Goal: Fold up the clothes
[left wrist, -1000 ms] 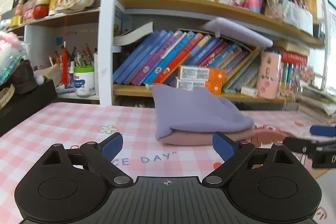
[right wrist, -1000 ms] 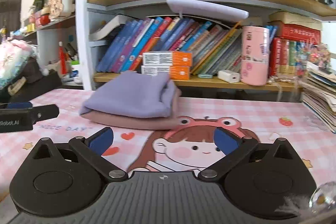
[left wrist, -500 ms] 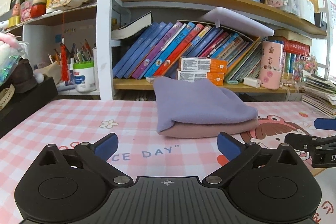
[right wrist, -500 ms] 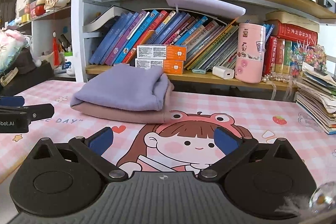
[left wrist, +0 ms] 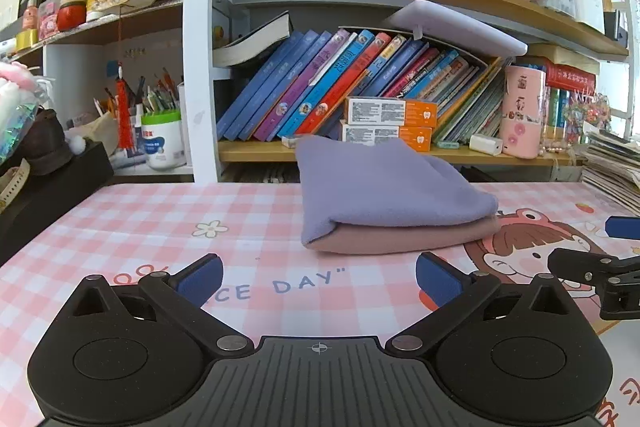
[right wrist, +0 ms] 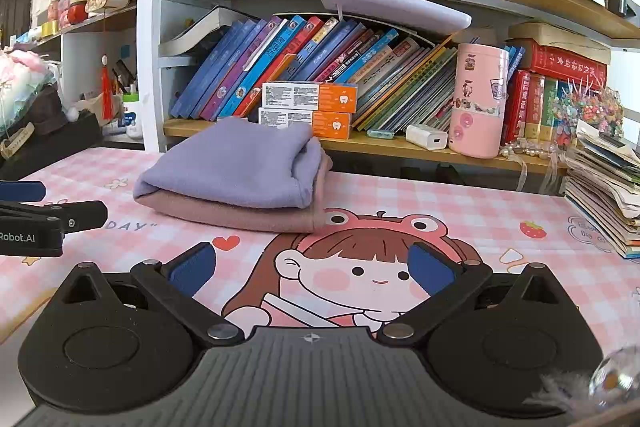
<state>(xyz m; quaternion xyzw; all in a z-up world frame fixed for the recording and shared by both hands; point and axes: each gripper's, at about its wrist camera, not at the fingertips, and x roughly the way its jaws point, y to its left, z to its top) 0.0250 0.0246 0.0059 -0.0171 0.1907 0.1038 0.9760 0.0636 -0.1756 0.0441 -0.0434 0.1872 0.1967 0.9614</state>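
Two folded garments lie stacked on the pink checked table mat: a lilac one on top of a dusty pink one. My left gripper stands open in front of the stack, a short way back from it, nothing between its blue pads. My right gripper is open too, to the right of the stack and nearer me, over the cartoon girl print. Each gripper shows at the edge of the other's view, the right one and the left one.
A bookshelf with leaning books, two orange boxes and a pink canister stands right behind the stack. A pile of papers sits at the right, a black box and pen pots at the left.
Both views have tilted slightly, so the shelves and stack sit a little differently in frame. The left jaws widened a touch at first. The garments have not moved.
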